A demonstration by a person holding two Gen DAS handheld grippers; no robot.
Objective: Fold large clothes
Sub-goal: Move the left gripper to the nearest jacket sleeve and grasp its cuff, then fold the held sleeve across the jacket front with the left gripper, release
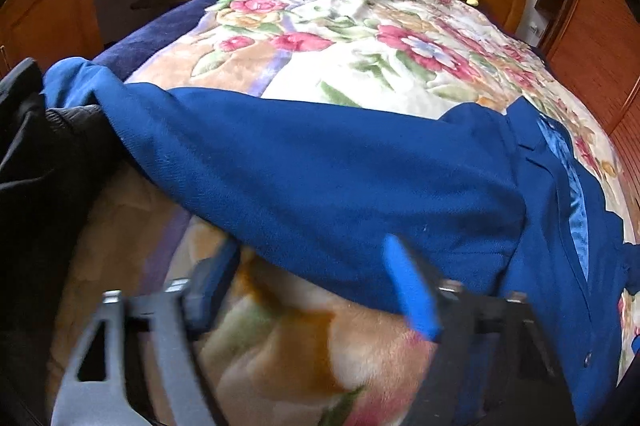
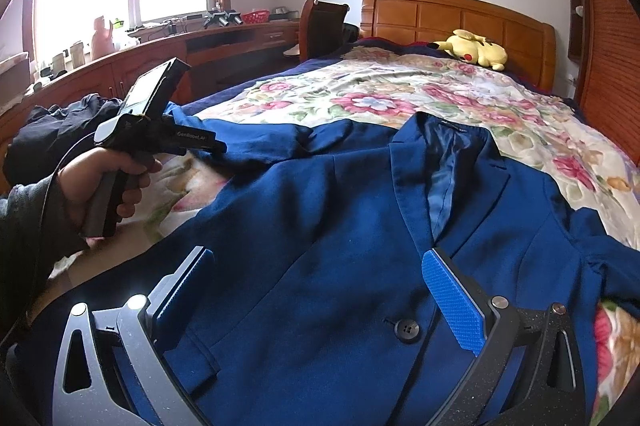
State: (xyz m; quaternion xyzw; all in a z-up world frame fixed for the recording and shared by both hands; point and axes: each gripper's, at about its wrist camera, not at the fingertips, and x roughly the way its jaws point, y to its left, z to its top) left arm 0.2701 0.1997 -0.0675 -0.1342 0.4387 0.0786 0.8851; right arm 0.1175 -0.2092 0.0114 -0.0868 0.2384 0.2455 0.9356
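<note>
The right gripper (image 2: 320, 310) hovers low over the front panel of the royal-blue woollen tailored jacket (image 2: 320, 218), jaws wide apart and empty, a dark button between them. The left gripper (image 1: 316, 290), equally spread, holds nothing; its fingers straddle the sleeve (image 1: 304, 161) edge. The jacket lies face up across the floral plush blanket (image 1: 360, 37) on the bed. It looks heavyish, soft yet structured, with slippery lining: best pinched at sleeve cuff and shoulder seam. A yellow plush toy (image 2: 476, 51) lies by the headboard.

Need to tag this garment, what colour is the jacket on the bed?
Royal blue jacket, shinier blue lining; clearest in the right wrist view.
</note>
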